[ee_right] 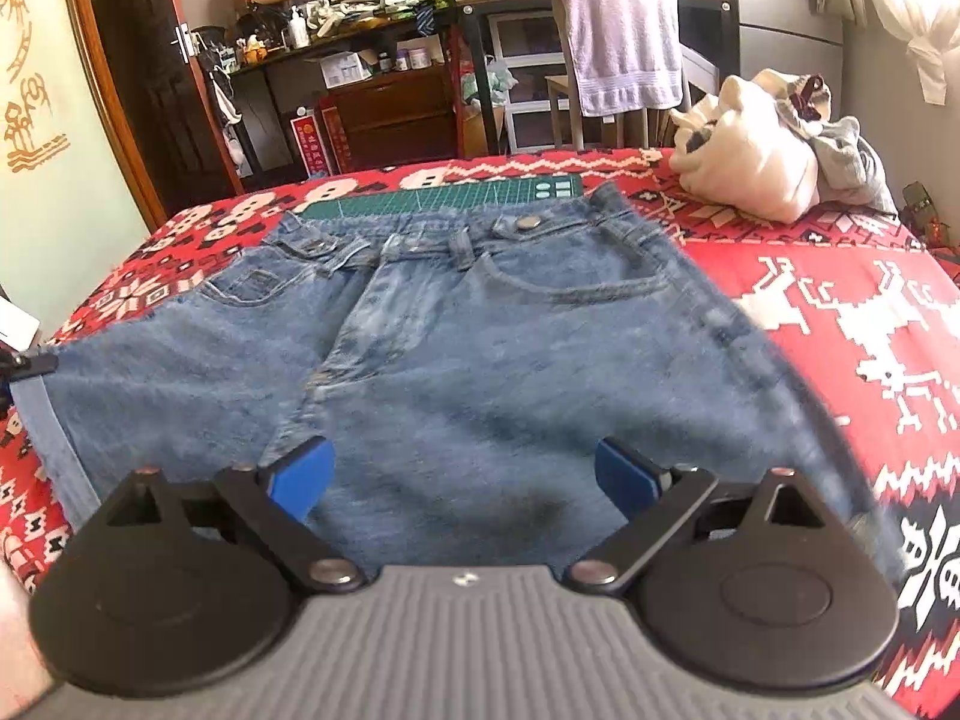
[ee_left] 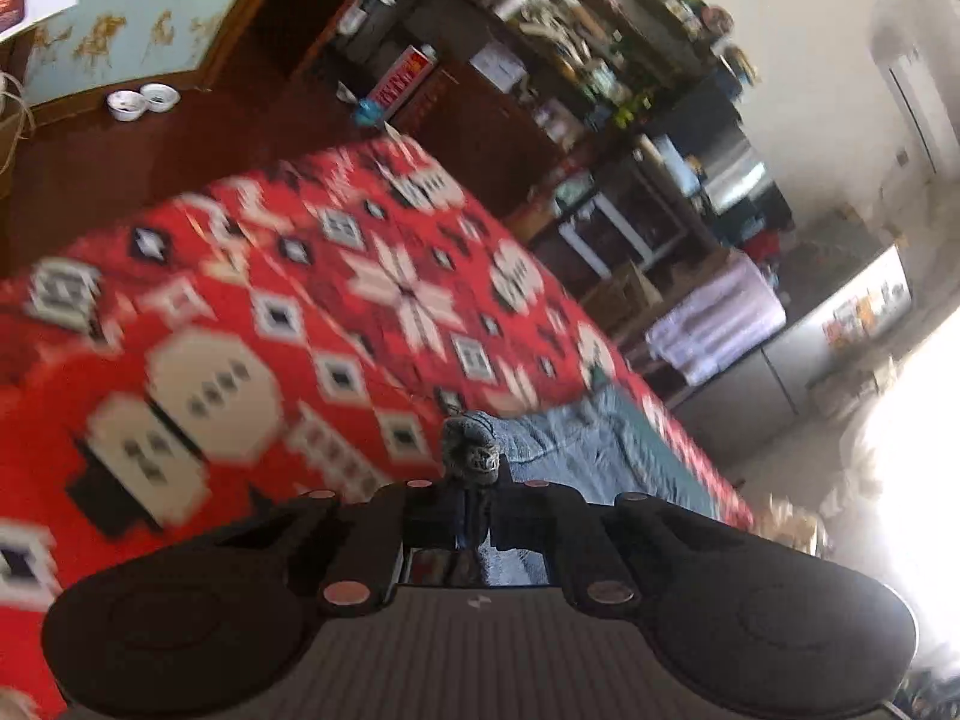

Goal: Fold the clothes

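A pair of blue denim shorts [ee_right: 456, 348] lies flat on a red patterned bedspread [ee_right: 840, 312], waistband at the far side. In the right wrist view my right gripper [ee_right: 462, 474] hovers open just over the near hem, its blue pads [ee_right: 303, 474] spread wide with only denim below them. At that view's left edge a dark fingertip of the other gripper [ee_right: 30, 363] pinches the left leg's hem. In the left wrist view my left gripper [ee_left: 474, 462] is shut on a bunched fold of the denim shorts [ee_left: 576, 444], lifted off the bedspread [ee_left: 270, 312].
A green cutting mat [ee_right: 444, 198] lies under the waistband. A heap of white and grey clothes [ee_right: 774, 144] sits at the bed's far right corner. Beyond the bed stand a chair with a towel [ee_right: 624, 36], cluttered shelves [ee_right: 360, 30] and a dark door [ee_right: 156, 72].
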The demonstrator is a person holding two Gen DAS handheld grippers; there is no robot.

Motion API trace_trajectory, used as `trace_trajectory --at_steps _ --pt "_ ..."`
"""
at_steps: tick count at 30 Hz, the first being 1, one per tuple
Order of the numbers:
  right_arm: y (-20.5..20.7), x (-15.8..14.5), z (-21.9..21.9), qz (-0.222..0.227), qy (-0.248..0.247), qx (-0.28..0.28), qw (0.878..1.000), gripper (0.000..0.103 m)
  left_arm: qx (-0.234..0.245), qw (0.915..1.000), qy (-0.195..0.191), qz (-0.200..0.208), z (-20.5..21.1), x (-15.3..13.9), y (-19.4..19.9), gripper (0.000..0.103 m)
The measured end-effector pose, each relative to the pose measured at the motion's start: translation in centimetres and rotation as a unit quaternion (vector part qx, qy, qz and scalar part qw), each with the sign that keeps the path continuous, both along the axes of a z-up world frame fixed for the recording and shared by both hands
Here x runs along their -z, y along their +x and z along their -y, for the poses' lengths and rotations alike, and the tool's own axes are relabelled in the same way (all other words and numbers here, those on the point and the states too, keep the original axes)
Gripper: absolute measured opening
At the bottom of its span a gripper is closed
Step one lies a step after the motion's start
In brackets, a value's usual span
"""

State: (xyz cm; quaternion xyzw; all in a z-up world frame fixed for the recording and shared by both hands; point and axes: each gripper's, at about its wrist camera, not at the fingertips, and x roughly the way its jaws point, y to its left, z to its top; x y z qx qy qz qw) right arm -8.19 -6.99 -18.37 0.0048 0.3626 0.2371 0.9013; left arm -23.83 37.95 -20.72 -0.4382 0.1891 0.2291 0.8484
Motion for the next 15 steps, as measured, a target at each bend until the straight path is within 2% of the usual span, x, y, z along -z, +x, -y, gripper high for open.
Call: trace_trajectory --at_steps 5,9,15 --pt "0.1 -0.8 -0.1 0.007 0.002 -0.001 1.000 0.095 -0.029 0.9991 0.027 -0.015 -3.4 -1.0 -0.6 0.006" --pt "0.3 -0.9 -0.5 0.007 0.000 -0.004 1.000 0.095 -0.017 0.9989 0.041 -0.014 -4.0 -1.9 -1.1 0.006" --pt "0.4 -0.7 -0.8 0.002 0.001 -0.002 1.000 0.095 0.040 0.9901 0.134 -0.015 -0.5 -4.9 0.0 0.006"
